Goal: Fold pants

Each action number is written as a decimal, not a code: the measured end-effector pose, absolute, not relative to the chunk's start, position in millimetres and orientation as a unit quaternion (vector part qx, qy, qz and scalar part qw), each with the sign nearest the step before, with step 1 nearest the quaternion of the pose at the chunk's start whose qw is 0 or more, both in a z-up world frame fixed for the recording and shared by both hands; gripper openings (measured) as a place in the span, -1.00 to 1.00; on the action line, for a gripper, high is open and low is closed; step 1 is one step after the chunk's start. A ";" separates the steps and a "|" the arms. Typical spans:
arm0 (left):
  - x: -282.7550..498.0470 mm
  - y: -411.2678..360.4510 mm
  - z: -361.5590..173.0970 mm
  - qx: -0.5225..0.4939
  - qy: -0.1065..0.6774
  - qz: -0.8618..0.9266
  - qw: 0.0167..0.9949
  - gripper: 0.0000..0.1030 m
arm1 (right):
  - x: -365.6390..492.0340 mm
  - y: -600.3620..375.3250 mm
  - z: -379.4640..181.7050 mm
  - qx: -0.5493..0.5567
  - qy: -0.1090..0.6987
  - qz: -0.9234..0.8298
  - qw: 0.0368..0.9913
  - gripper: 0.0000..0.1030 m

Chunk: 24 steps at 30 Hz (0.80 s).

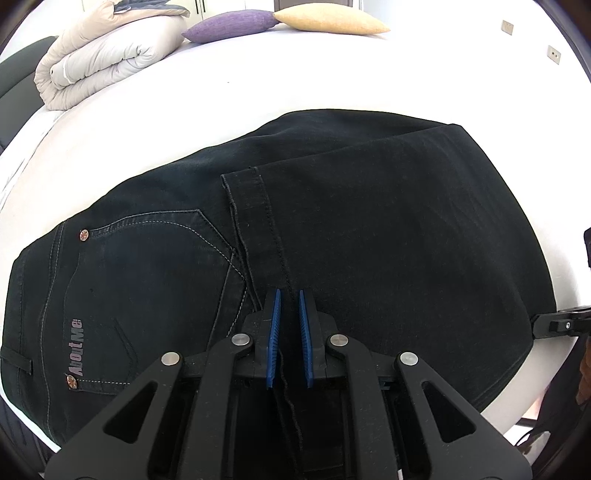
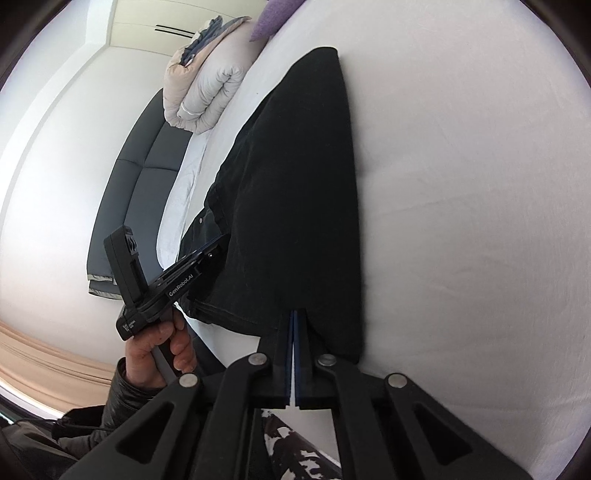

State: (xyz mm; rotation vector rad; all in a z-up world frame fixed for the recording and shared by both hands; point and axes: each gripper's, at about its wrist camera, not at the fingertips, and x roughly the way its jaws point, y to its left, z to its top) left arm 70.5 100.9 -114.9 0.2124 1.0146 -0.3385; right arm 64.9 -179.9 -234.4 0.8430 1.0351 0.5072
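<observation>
Black pants [image 1: 369, 229] lie flat on the white bed [image 1: 332, 74], folded over lengthwise with the leg doubled back so its hem [image 1: 243, 173] sits on top near the seat; back pocket [image 1: 147, 266] with rivets and the "AboutMe" label [image 1: 75, 347] faces up on the left side of the left wrist view. Left gripper [image 1: 290, 295] points steeply down at the near edge of the pants, its blue-padded fingers [image 1: 273, 332] nearly together with only a narrow slot between them; the hem edge and a loose thread run through that slot, so it reads as clamped on the pants fabric. Right gripper [image 2: 293, 314] sits at the near end of the folded pants in the right wrist view, fingers [image 2: 286, 343] pressed fully together, tips at the fabric edge; a pinch on the cloth looks likely but can't confirm any material is actually between the pads. Same view shows the left gripper body with "GenRobot.AI" lettering at the near edge of the pants, held by a hand [image 2: 162, 347] in a dark sleeve. In the left view the right gripper is only a sliver at the right frame edge. Background: rolled beige duvet [image 1: 99, 62] at the far left of the bed, purple pillow [image 1: 232, 24] and yellow pillow [image 1: 328, 20] at the far side, dark headboard [image 2: 136, 192] beside the mattress.
</observation>
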 end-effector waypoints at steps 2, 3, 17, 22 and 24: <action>70.3 103.5 -114.0 0.093 0.482 -0.161 0.856 -0.81 | 63.8 -179.3 -234.4 0.386 0.472 0.230 0.758 -1.00; 70.2 106.4 -112.8 0.084 0.482 -0.162 0.857 -0.81 | 63.8 -178.9 -234.4 0.385 0.471 0.230 0.760 -1.00; -9.7 314.8 -81.7 -0.374 0.344 -0.090 0.857 0.69 | 64.7 -174.5 -231.8 0.375 0.465 0.219 0.771 -1.00; -38.6 394.4 -96.5 -0.546 0.269 -0.064 0.791 0.69 | 65.9 -172.4 -229.4 0.371 0.468 0.212 0.774 -1.00; -43.3 408.3 -102.3 -0.578 0.256 -0.058 0.773 0.69 | 65.9 -171.8 -228.8 0.370 0.468 0.210 0.774 -1.00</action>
